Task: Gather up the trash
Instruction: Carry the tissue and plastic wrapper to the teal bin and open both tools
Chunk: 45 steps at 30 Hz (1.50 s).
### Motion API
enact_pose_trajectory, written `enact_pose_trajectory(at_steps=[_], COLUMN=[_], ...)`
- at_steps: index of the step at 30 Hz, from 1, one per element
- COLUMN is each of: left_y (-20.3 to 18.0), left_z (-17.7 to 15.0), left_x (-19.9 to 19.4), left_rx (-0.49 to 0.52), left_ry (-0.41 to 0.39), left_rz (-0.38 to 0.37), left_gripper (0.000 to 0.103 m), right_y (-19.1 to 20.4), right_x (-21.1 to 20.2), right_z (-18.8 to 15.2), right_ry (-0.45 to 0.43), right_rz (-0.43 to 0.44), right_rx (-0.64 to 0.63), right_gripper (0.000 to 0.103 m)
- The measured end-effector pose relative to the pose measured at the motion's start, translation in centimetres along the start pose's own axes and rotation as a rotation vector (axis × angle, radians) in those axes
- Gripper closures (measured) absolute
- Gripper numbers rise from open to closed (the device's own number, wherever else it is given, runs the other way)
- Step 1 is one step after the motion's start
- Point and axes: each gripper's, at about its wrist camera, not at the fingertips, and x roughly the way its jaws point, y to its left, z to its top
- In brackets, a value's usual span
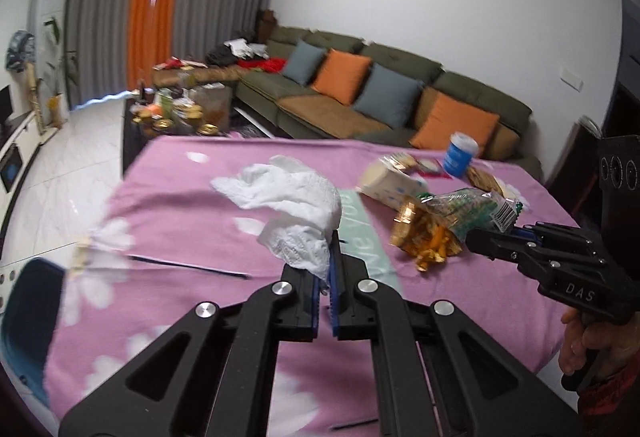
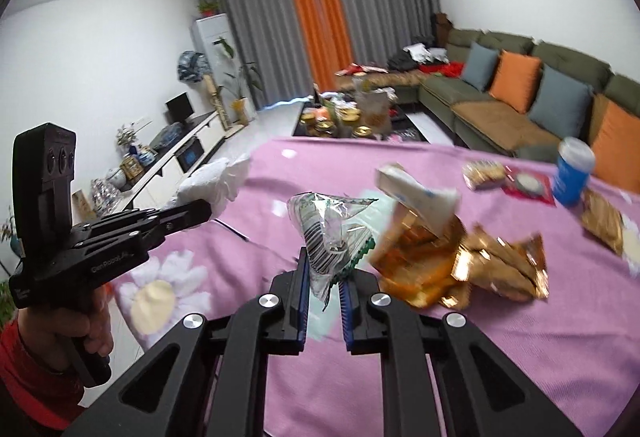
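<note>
We hold two pieces of trash at once. Nearest, the left gripper [image 1: 326,269] has its jaws clamped on the crumpled white tissue [image 1: 296,205], which stands up from the pads and trails away to the left, well above the pink cloth on the counter [image 1: 192,221]. The right gripper [image 2: 325,277] has its jaws closed on the clear plastic wrapper [image 2: 328,233], barcode toward us, its long axis running up from the pads.

Neither piece is binned yet; a blue container [image 1: 28,317], perhaps the bin, shows blurred at the left wrist view's left edge. Farther out, still to collect, we judge: the gold snack bag [image 2: 460,265], the white carton [image 2: 416,193], other wrappers, and the blue cup [image 2: 572,173].
</note>
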Motion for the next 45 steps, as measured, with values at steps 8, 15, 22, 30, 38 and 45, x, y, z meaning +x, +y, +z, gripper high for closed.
enact_pose_trajectory(at_steps=[8, 15, 22, 30, 38, 45], left_y=[7.3, 13.3, 19.1, 24.7, 27.1, 28.7], left_z=[-0.4, -1.4, -2.8, -5.8, -7.2, -7.9], left_x=[-7.2, -12.4, -15.8, -16.7, -13.2, -9.8], left_rx=[-0.072, -0.135, -0.203, -0.282, -0.322, -0.342], left_ry=[-0.091, -0.137, -0.131, -0.074, -0.024, 0.026], left_rz=[0.156, 0.287, 0.368, 0.412, 0.427, 0.429], left_gripper=[0.099, 0.099, 0.099, 0.099, 0.099, 0.098], right_y=[7.0, 13.3, 19.3, 25.4, 29.5, 32.0], right_x=[2.5, 6.4, 11.5, 17.5, 23.6, 26.5], right_z=[3.6, 5.9, 7.4, 7.4, 5.6, 4.3], right_ry=[-0.010, 0.036, 0.120, 0.241, 0.395, 0.468], right_rz=[0.131, 0.263, 0.366, 0.408, 0.393, 0.375], right_rx=[-0.132, -0.226, -0.293, -0.361, -0.390, -0.416], right_gripper=[0.091, 0.091, 0.091, 0.091, 0.091, 0.090])
